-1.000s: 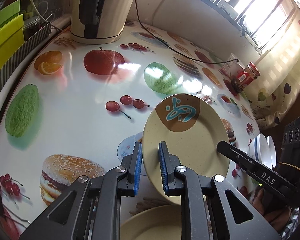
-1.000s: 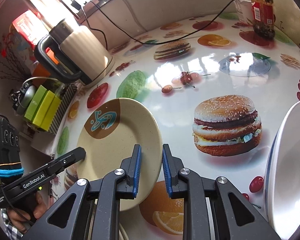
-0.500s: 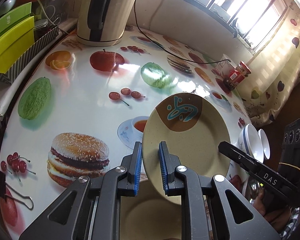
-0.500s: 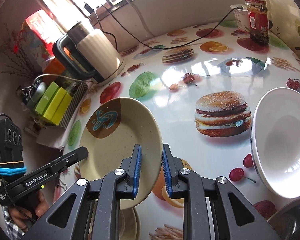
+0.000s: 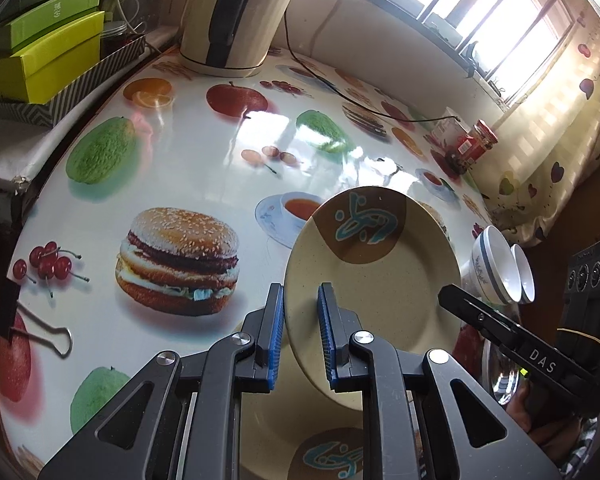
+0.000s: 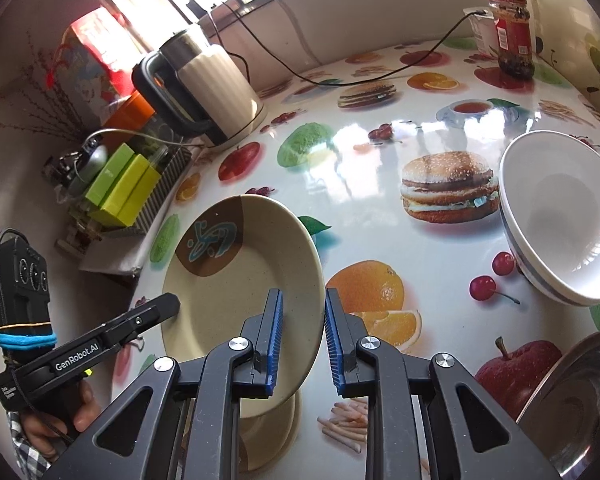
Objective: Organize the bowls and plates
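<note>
Both grippers are clamped on one beige plate (image 5: 380, 280), each on an opposite edge. On the left wrist view, the left gripper (image 5: 300, 336) sits at lower centre, its blue pads (image 5: 275, 336) closed on the plate's near left rim; the plate stands tilted, its face toward the camera, filling the centre right of the frame. The right gripper (image 5: 452, 300) reaches in from the lower right and bites the plate's right rim. It carries white lettering reading "DAS".

On the right wrist view, the right gripper (image 6: 302, 336) sits at lower centre and pinches the right rim of the same plate (image 6: 240, 280), which lies to the centre left. The left gripper (image 6: 168, 306) enters from the lower left and meets the plate's left rim; its arm reads "GenRobot.AI". A hand (image 6: 60, 420) grips that tool at the lower left corner.

The plate bears a brown patch with a teal motif near its upper rim. A second plate (image 5: 320, 440) with the same motif lies flat on the table (image 5: 200, 152) directly beneath, at the bottom of the left wrist view.

A white bowl (image 6: 560, 216) with a blue band rests tilted at the right of the right wrist view, with a steel dish (image 6: 572, 408) at the lower right corner. A kettle (image 5: 236, 16) stands at the top, green boxes (image 5: 40, 52) at the upper left; one carries white characters too small to read. A red-labelled jar (image 6: 512, 36) stands at the upper right; its label text is illegible.
</note>
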`<state>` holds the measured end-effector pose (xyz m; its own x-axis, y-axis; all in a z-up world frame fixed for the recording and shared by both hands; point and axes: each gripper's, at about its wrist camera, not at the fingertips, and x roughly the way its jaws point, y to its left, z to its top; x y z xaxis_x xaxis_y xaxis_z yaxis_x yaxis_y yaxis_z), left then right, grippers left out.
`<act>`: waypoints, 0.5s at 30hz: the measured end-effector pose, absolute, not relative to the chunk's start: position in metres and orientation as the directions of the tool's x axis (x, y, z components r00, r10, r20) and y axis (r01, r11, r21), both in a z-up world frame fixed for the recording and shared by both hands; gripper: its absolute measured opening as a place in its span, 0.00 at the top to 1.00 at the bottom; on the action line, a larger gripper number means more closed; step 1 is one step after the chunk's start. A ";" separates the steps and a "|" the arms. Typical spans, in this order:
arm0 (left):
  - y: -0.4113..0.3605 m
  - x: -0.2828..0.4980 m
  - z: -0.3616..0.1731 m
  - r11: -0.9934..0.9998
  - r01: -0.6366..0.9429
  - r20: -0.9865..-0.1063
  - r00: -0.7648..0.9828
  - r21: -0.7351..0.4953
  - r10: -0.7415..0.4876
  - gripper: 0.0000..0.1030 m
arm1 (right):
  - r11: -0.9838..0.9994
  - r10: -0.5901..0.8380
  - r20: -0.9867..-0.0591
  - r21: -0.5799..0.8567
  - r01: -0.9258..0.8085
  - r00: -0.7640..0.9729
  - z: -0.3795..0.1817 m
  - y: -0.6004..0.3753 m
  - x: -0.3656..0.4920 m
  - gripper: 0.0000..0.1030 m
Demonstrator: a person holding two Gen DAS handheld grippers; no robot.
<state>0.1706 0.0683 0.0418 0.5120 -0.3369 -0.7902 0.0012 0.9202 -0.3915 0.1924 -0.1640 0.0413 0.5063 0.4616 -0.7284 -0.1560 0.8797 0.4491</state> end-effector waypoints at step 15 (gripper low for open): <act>0.083 0.132 0.026 0.916 -0.054 -0.805 0.501 -0.396 -0.318 0.83 | 0.868 0.491 -0.740 0.462 -0.183 0.460 0.026 -0.150 0.164 0.80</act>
